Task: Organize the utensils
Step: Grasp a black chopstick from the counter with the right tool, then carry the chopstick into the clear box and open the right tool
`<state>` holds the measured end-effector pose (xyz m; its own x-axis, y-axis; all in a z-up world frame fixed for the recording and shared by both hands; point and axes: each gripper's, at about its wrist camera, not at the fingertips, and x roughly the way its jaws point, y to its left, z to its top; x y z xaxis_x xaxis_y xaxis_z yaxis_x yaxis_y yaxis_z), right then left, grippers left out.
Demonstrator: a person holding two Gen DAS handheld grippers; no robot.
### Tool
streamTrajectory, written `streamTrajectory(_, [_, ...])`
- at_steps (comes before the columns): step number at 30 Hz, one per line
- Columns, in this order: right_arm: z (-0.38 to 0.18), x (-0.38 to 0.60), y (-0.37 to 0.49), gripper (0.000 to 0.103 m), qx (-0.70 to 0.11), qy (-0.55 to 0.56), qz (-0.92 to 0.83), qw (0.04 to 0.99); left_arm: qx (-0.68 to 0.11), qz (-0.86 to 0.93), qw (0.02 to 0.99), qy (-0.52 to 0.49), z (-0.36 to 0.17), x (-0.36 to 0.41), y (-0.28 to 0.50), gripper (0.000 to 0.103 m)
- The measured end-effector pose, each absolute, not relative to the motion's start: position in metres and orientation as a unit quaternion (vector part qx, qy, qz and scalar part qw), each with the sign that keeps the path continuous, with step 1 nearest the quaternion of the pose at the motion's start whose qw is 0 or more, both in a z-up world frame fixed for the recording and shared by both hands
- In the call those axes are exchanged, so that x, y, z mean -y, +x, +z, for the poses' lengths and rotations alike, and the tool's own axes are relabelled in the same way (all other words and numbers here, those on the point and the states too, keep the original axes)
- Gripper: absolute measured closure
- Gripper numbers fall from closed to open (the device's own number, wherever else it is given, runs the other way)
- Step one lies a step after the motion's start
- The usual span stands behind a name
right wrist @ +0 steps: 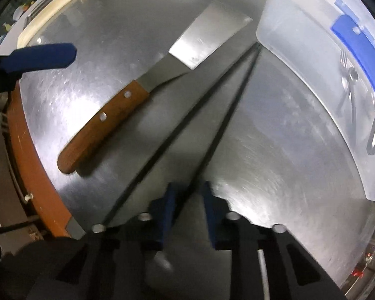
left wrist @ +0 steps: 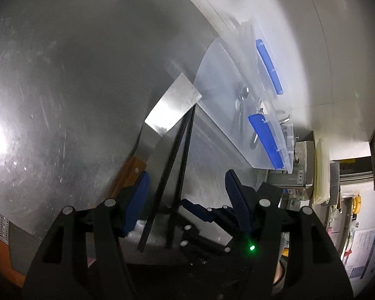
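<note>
Surface: round brushed-steel table (right wrist: 275, 165), scratched, with an orange rim at its near-left edge.
Chopsticks: two long black chopsticks (right wrist: 227, 80) lie on the table, tips together at the far end beside the container, spreading apart toward the near edge.
Spatula: flat steel spatula with riveted wooden handle (right wrist: 127, 100), lying just left of the chopsticks, blade pointing far-right.
Container: translucent plastic box with blue latches (right wrist: 310, 50), at the far right; forks and spoons (left wrist: 242, 100) show through its wall.
Right gripper (right wrist: 188, 195): jaws narrowed around the near end of the right-hand chopstick; contact cannot be told through the blur.
Left gripper (left wrist: 187, 190): jaws released, standing wide over the near ends of both chopsticks, touching neither.
</note>
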<state>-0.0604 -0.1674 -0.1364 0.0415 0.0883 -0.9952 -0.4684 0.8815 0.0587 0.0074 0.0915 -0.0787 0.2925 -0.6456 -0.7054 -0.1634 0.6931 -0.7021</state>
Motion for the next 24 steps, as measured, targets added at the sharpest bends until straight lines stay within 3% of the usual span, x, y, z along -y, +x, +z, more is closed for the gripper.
streamTrajectory(4, [-0.140,0.199,-0.065,0.096,-0.690,-0.092,0.208,0.687,-0.580,-0.180,0.708,-0.360,-0.088,-0.081,0.005,0.043])
streamTrajectory(11, [-0.135,0.252,-0.071,0.096,-0.729,0.027,0.243,0.640,-0.618,-0.218,0.660,-0.368,-0.116,-0.040,0.002,0.043])
streamTrajectory(22, [-0.115,0.294,-0.068,0.096,-0.722,0.166,0.314,0.593,-0.666,-0.211,0.617,-0.363,-0.156,0.017,0.005,0.043])
streamTrajectory(24, [-0.116,0.300,-0.067,0.096,-0.722,0.170,0.317,0.591,-0.668,-0.202,0.622,-0.355,-0.158,0.022,0.004,0.051])
